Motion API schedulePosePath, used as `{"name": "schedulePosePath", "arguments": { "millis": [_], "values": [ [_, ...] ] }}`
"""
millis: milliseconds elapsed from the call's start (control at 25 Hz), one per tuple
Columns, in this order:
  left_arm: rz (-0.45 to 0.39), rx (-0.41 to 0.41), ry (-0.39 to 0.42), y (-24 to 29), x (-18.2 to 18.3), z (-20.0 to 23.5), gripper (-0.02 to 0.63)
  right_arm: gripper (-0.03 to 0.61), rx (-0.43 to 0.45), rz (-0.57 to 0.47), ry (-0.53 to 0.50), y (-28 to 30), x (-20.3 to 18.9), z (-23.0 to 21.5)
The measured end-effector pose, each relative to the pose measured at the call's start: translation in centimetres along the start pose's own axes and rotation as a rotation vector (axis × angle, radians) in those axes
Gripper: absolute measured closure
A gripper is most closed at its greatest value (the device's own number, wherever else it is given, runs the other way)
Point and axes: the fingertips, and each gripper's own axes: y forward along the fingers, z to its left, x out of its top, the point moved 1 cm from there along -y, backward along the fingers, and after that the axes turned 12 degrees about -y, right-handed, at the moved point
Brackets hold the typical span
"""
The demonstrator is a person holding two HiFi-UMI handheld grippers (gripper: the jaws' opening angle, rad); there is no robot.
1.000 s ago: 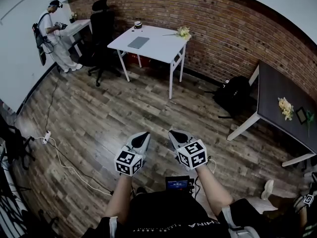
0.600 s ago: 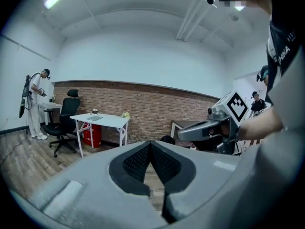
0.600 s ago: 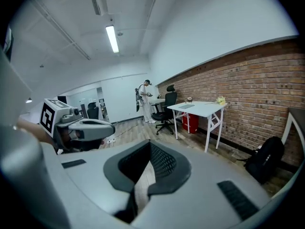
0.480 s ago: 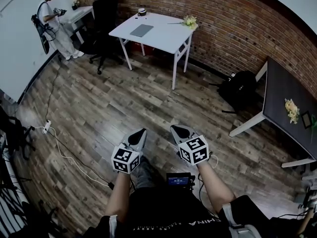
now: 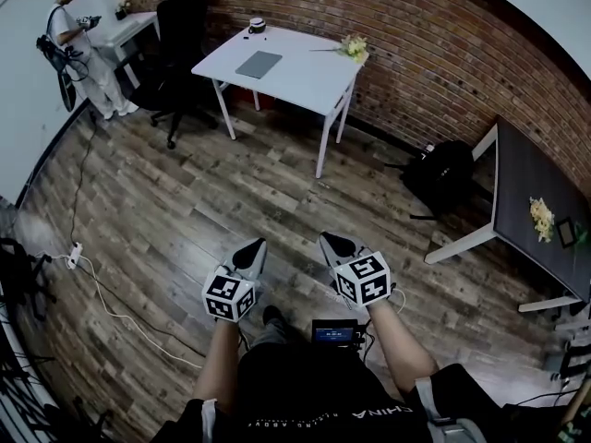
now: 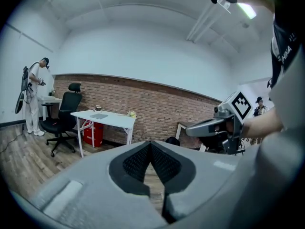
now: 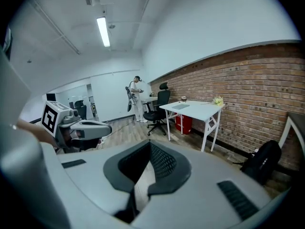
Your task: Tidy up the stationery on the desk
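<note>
Head view: both hand-held grippers, left (image 5: 256, 245) and right (image 5: 330, 242), are closed tight and empty, well apart from the white rectangular desk (image 5: 309, 81) bearing a flat grey pad (image 5: 258, 64). On the way over, the white power strip (image 5: 72, 251) and its trailing cable could snag a foot. The person's black shirt (image 5: 305, 400) reads "CHINA".

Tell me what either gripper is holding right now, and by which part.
Nothing. The left gripper and right gripper are both shut, with nothing between the jaws.

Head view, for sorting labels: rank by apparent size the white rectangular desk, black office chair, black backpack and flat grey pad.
1. white rectangular desk
2. black office chair
3. black backpack
4. flat grey pad
</note>
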Motion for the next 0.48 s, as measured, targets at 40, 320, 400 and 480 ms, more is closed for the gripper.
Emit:
{"name": "schedulePosePath", "arguments": {
  "millis": [40,320,400,480],
  "values": [
    [0.001,-0.005,-0.002,0.3,0.7,1.3,0.609,0.569,-0.008,0.001,0.002,1.2,0.8,-0.2],
    [0.018,-0.041,-0.003,2.9,4.4,9.2,0.609,0.569,-0.041,0.018,0.010,9.1,5.0,-1.6],
    [0.024,-0.045,-0.002,3.2,4.9,11.2,0.609,0.569,-0.048,0.014,0.013,11.2,5.9,-1.7],
    [0.029,-0.048,-0.004,3.5,5.5,12.9,0.609,0.569,-0.054,0.006,0.022,13.1,7.0,-1.7]
  ]
}}
